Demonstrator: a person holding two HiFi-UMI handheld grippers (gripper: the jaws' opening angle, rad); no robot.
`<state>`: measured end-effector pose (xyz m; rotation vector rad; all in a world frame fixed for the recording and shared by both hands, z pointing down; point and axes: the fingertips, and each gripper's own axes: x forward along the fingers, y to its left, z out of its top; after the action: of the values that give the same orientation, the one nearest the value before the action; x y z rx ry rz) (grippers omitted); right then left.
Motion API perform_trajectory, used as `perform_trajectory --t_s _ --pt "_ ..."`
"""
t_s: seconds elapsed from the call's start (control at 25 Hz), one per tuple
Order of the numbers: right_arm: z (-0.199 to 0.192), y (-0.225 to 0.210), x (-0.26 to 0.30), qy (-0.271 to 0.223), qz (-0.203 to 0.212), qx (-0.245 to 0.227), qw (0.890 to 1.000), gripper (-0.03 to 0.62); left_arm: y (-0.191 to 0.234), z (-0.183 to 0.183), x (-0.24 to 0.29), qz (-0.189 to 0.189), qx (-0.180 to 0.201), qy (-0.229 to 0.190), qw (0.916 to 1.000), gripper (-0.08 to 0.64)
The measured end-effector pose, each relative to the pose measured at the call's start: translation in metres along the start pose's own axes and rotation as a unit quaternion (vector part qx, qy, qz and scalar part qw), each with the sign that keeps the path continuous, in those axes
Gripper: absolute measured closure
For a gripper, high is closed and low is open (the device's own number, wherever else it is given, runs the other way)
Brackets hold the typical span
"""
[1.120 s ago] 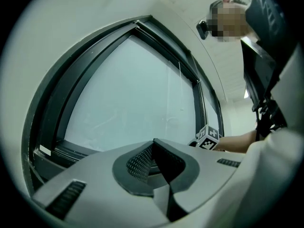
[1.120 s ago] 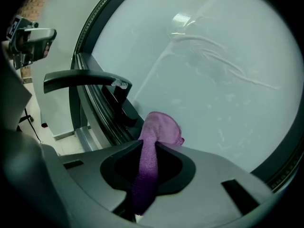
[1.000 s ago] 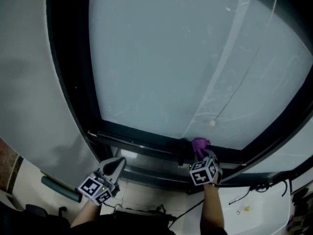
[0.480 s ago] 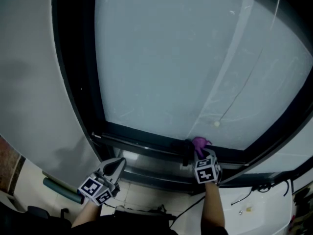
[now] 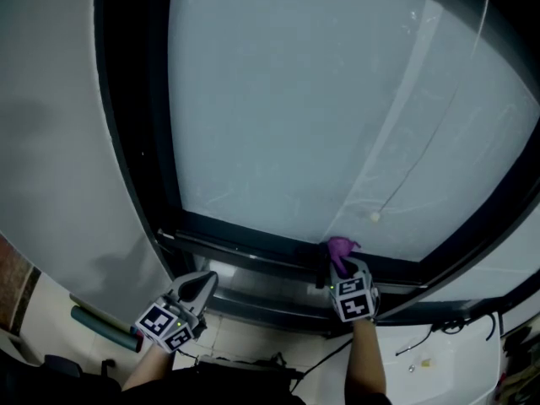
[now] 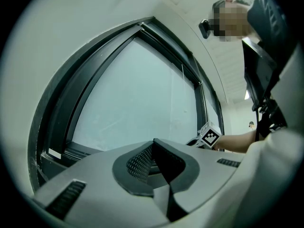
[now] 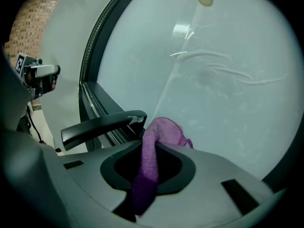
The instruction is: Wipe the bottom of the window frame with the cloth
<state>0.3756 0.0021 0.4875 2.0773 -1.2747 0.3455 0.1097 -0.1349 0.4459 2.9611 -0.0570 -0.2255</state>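
**Right gripper** [image 5: 342, 267] [image 7: 156, 148]: lower centre-right of the head view, marker cube toward the camera. Its jaws are clamped on the cloth.

**Cloth** [image 5: 340, 246] [image 7: 164, 129]: purple. One strip is pinched between the right jaws and a bunched end sticks out past the tips. The bunched end sits at the bottom rail [image 5: 253, 250] of the frame, where the rail meets the glass [image 5: 321, 99]. No view shows for certain whether it presses on the rail.

**Handle** [image 7: 100, 124] [image 5: 320, 268]: black lever, just left of the cloth and close to the right jaw tips.

**Left gripper** [image 5: 201, 283] [image 6: 153, 150]: lower left of the head view, well apart from the cloth. It is held low in front of the grey sill [image 5: 261, 287]. Its jaws are together with nothing between them. It also appears small at the left edge of the right gripper view [image 7: 40, 75].

**Frame**: dark. The left upright [image 5: 135, 125] runs from the top of the frame down to the lower left corner.

**Glass**: pale and frosted-looking, with faint streaks. A small white spot [image 5: 374, 217] [image 7: 205, 0] sits just above the cloth.

**Wall** [image 5: 51, 142]: grey, left of the frame.

**Brick** [image 7: 33, 13]: upper left of the right gripper view.

**Tube** [image 5: 101, 326]: dark green, lying at the lower left of the head view.

**Cables** [image 5: 430, 329]: black, at the lower right.

**Person**: forearm [image 6: 237, 139] at the right of the left gripper view, behind the right gripper's cube [image 6: 209, 137].
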Motion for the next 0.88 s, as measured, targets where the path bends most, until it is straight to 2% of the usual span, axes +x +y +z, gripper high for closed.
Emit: perform_trajectory --t_s 0.32,0.64,0.72,0.88 --pt "0.014 0.020 -0.013 -0.058 0.023 -0.011 0.998 0.517 -0.001 -0.002 0.006 -0.009 0.001 0.006 0.9999 0.558" --pt "0.002 0.036 -0.008 -0.074 0.044 0.030 0.996 0.517 -0.004 -0.006 0.007 -0.014 0.002 0.015 0.9998 0.558" --pt "0.001 0.039 -0.008 -0.087 0.038 0.046 0.994 0.517 -0.004 -0.006 0.007 -0.015 0.003 0.017 0.9997 0.558" --pt "-0.001 0.042 -0.008 -0.105 0.000 0.055 0.993 0.517 0.000 -0.008 0.005 -0.016 0.008 0.021 0.9996 0.558"
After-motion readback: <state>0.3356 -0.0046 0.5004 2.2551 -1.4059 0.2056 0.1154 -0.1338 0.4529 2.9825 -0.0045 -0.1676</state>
